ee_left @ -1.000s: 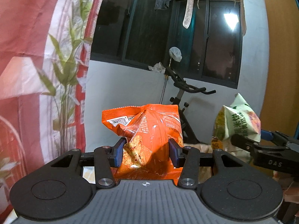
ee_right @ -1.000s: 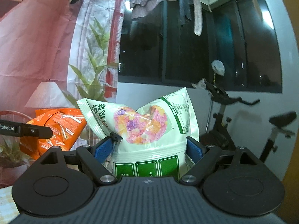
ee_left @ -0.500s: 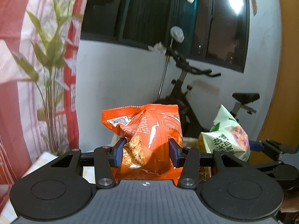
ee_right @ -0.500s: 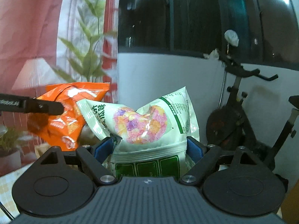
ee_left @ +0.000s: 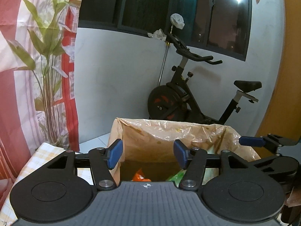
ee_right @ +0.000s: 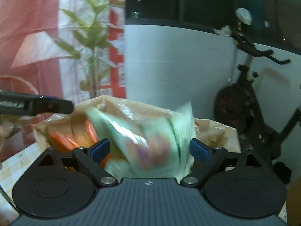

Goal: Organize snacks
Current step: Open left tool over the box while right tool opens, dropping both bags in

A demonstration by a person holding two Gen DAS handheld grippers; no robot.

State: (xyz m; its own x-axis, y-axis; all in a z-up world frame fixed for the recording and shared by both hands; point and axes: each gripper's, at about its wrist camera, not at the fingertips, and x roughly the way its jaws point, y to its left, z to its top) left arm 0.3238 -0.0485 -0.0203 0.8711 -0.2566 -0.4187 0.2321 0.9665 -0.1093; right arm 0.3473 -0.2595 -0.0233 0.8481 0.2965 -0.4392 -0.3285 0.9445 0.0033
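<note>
A cardboard box lined with a clear plastic bag (ee_left: 169, 130) stands open right under both grippers. My left gripper (ee_left: 147, 153) hangs over it, its jaws opening with nothing between them. The orange snack bag (ee_left: 140, 177) lies down inside the box, beside a bit of green packet (ee_left: 175, 178). In the right wrist view my right gripper (ee_right: 149, 148) has its jaws opening. The green-and-white snack bag (ee_right: 146, 137) is a blur between them, free of the pads, over the box (ee_right: 120, 103). The orange bag (ee_right: 62, 139) shows at the left inside. The left gripper's finger (ee_right: 37, 105) reaches in from the left.
An exercise bike (ee_left: 188, 101) stands behind the box against a pale wall under dark windows. A red and white curtain with a bamboo print (ee_left: 37, 75) hangs on the left. A checked tablecloth (ee_left: 37, 156) covers the surface beside the box. An orange panel (ee_left: 282, 94) is on the right.
Both grippers came down over the lined box and opened. The orange bag left the left jaws and now lies in the box. The green bag is slipping out of the right jaws.
</note>
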